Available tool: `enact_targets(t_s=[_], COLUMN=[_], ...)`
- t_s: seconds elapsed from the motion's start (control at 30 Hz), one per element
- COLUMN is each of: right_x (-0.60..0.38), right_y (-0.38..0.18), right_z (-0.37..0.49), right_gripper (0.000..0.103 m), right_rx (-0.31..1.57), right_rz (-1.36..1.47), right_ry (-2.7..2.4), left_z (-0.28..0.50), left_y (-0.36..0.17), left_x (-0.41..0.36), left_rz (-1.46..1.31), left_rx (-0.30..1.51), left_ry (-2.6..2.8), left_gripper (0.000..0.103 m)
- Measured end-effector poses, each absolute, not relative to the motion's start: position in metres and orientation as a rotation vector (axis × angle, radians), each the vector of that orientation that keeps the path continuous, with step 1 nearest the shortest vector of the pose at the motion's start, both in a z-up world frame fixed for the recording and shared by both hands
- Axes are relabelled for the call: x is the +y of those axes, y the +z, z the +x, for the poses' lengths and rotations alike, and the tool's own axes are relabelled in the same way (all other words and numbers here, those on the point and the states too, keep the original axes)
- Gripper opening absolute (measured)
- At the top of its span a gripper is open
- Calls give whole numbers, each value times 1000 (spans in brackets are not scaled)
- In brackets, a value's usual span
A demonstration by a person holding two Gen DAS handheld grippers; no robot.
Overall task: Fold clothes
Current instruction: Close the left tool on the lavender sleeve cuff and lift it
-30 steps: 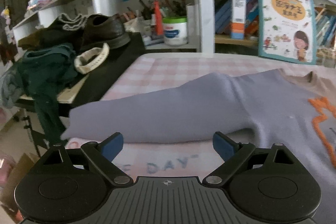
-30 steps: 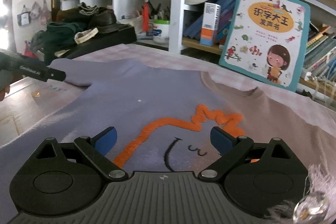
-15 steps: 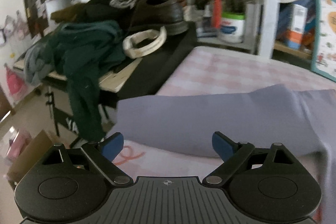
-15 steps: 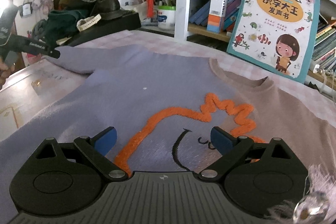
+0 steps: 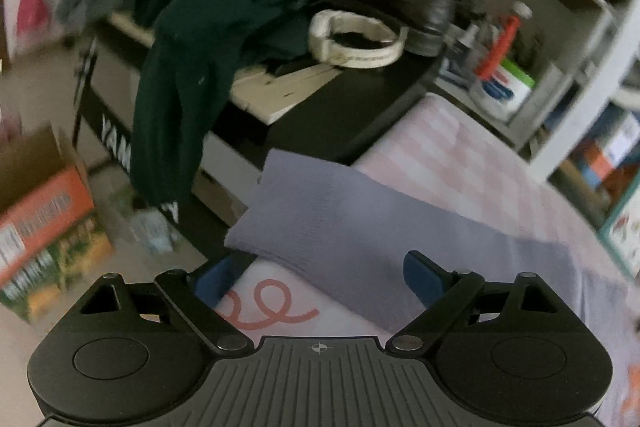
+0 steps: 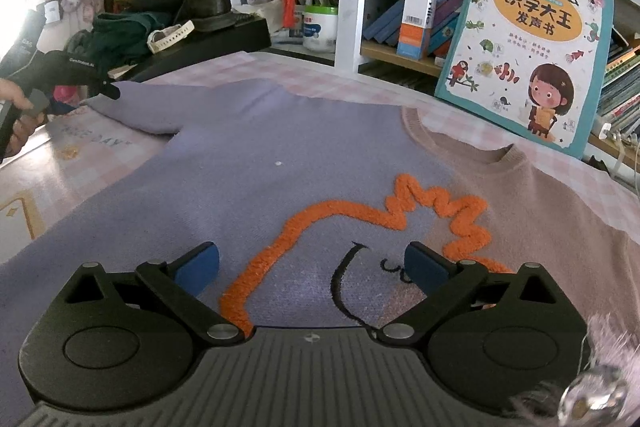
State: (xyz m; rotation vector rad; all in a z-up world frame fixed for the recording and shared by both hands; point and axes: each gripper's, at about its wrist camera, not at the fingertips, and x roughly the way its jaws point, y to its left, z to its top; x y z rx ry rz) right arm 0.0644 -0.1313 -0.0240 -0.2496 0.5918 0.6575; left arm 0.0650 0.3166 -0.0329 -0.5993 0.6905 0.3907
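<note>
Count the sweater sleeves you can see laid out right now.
1: the lavender sleeve stretches toward the table's left edge, by the left gripper. The opposite sleeve lies outside both views.

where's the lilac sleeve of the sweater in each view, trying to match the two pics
Left wrist view: the lilac sleeve fills the centre, its cuff end at centre-left just ahead of the open jaws.
Right wrist view: it lies far off at upper left, running out from the sweater body toward the other gripper.
Shared landmark: the cream strap loop on the black surface.

Lived-in home room, cluttered bookshelves (image 6: 400,15), children's picture book (image 6: 524,43), checked tablecloth (image 5: 460,163)
</note>
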Motion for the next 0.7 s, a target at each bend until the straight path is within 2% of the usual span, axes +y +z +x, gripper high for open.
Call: enact_targets(t_s=[0.13,0.23,0.3,0.33,0.37,0.4,0.43,0.47,0.5,0.7], right_x=[-132,-131,-131,-131,-131,-131,-131,-131,-131,-131], right_y=[-25,-25,-25,-25,-25,-25,-25,-25,-25,-25], right_z=[65,66,66,66,66,66,66,66,66,66], right_gripper=[100,100,100,100,100,100,100,100,100,100], right_rx=[595,596,596,596,597,597,598,597,597,593], right_rz=[-249,-251,-253,-253,-254,-254,-255,-256,-256,-260], right_ry=[656,655,654,654,654,654,654,654,654,651], left_z=[62,59,54,51,49,48,48,47,46,45], left_y=[-45,-44,-39,-35,-32,-29,-26,-22,-19,16], left_x=[331,333,333,333,332,332,331,329,326,289], left_rz=[-721,-738,-721,-712,-698,-679,-655,-625,-602,-504], left_rx=[666,633,609,596,587,583,579,577,573,497], left_ry=[390,390,397,402,404,403,400,394,386,271], left_gripper=[88,73,48,41,28,20,17,7,3,3])
